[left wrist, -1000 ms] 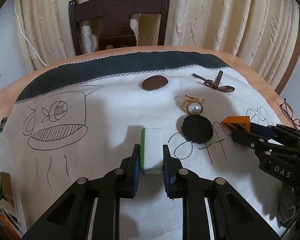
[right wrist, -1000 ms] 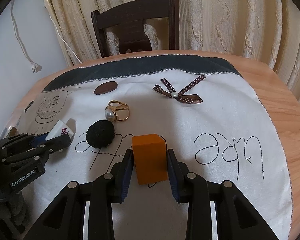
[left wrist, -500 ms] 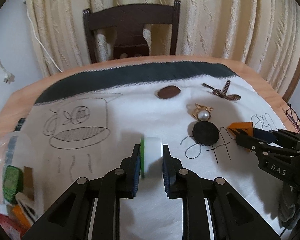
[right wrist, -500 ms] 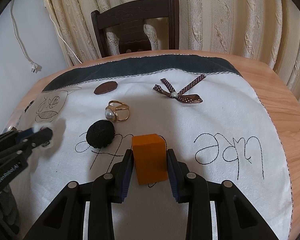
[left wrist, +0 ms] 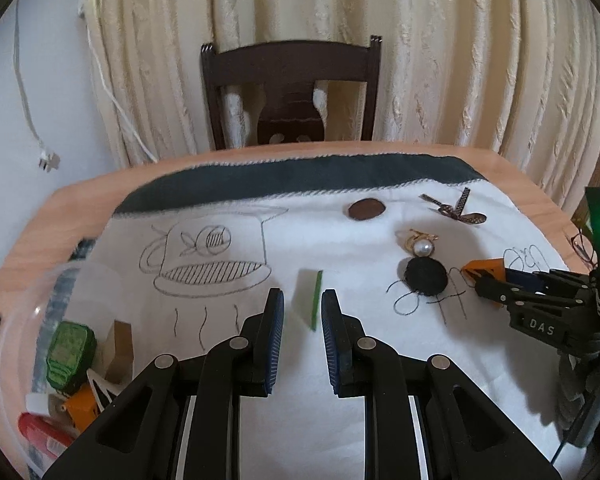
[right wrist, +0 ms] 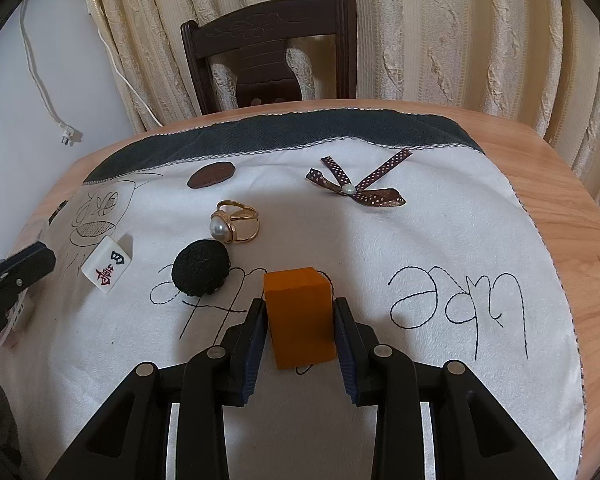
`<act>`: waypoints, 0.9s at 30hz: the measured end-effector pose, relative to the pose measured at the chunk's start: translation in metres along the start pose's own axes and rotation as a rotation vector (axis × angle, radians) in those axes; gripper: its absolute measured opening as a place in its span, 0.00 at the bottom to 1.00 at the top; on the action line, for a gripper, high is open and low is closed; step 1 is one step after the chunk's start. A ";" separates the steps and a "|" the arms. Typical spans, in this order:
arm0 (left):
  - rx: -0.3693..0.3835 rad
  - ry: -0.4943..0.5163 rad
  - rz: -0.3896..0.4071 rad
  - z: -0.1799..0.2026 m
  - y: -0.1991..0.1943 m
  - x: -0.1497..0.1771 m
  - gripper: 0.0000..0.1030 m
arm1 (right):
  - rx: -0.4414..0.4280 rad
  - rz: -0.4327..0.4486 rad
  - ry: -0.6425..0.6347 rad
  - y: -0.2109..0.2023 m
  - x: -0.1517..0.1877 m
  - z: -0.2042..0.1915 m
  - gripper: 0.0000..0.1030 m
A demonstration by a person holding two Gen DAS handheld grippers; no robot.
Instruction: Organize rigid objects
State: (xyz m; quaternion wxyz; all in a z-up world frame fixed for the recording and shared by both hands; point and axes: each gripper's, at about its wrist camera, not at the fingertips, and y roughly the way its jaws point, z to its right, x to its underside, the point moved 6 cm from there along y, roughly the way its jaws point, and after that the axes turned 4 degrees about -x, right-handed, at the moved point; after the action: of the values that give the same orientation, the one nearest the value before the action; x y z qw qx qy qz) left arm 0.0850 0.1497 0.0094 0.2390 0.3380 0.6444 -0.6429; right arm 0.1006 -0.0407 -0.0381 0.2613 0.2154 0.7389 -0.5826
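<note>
**A:** Start at the left. What's different?

**B:** The left tongs point(left wrist: 302, 294) had the mahjong tile point(right wrist: 108, 266) pinched a second ago. Now they stand wide with nothing between the pads. The tile is loose just ahead of the tips, tilted, with its printed face showing in the right wrist view. I can't tell whether it has settled on the white cloth point(left wrist: 340, 380) or is still tipping over.

**A:** Did it reach the clear tub point(left wrist: 40, 292)?

**B:** No. The tub sits at the table's point(left wrist: 60, 216) left edge with several small pieces already inside, and it fills far more of the left wrist view than it did. So I'd judge the tongs were swinging toward it when the tile came free. To me that looks like a slip or an early release, and the tile needs picking up again.

**A:** And further right?

**B:** Nothing has moved. The black disc point(right wrist: 201, 266) lies near the tile, and the pearl ring point(right wrist: 234, 222) is just behind it. The brown oval point(right wrist: 211, 174) sits farther back and the dotted bow point(right wrist: 356, 188) off to the right, all on the cloth.

**A:** The right side?

**B:** The right tongs point(right wrist: 299, 304) are closed on the orange block point(right wrist: 296, 288), gripping its two sides low over the stitched lettering, as they were a second ago. I'd say the block is ready to carry. The tub is well apart from it, across the cloth, so it must pass over the disc and the loose tile.
</note>
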 end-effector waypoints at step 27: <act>0.068 0.066 -0.135 0.038 0.057 0.004 0.32 | -0.027 0.005 0.024 -0.003 0.002 0.000 0.35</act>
State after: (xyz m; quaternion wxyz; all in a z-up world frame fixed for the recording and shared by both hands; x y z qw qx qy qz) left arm 0.1202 0.1092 -0.0341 0.1621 0.3229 0.6509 -0.6677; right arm 0.0969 -0.0410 -0.0371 0.2569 0.2206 0.7491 -0.5694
